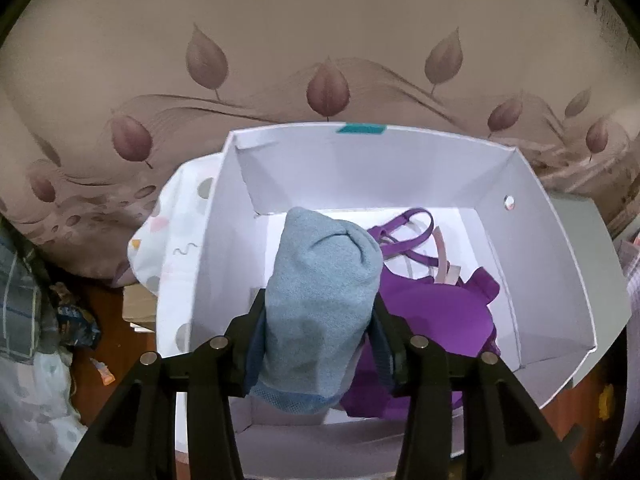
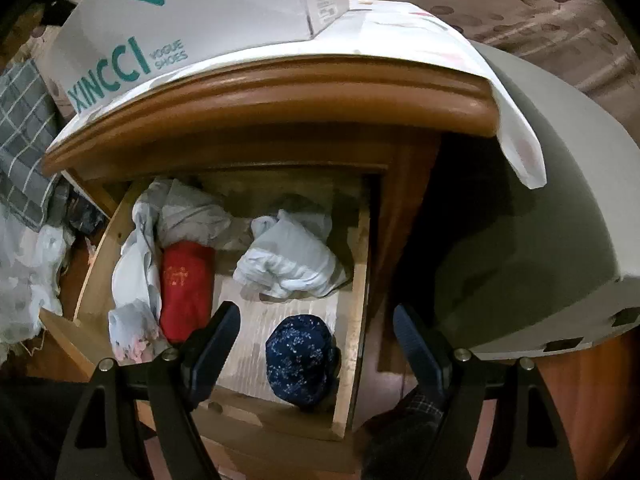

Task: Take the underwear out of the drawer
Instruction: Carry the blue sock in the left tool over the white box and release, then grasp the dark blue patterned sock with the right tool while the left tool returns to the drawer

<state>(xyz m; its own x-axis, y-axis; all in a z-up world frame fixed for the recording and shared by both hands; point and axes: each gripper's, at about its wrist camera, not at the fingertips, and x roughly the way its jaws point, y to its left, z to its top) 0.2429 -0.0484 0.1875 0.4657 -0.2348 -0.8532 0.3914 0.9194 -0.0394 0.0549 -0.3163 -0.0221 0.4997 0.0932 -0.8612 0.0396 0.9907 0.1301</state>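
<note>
Above the white box (image 1: 552, 264), left claw (image 1: 320, 320) clenched on blue underwear (image 1: 320, 280), right claw (image 2: 316, 336) released over the drawer (image 2: 356, 280), box side reading "XINCCI VOGUE SHOES".

I see a leaf-print bedspread (image 1: 320, 40) behind, plaid cloth (image 1: 20, 300) at far left. Spotted white cloth (image 2: 460, 52) covers the wooden nightstand top (image 2: 280, 100) w/ one corner hanging off; grey rounded object (image 2: 540, 208) beside it.
</note>
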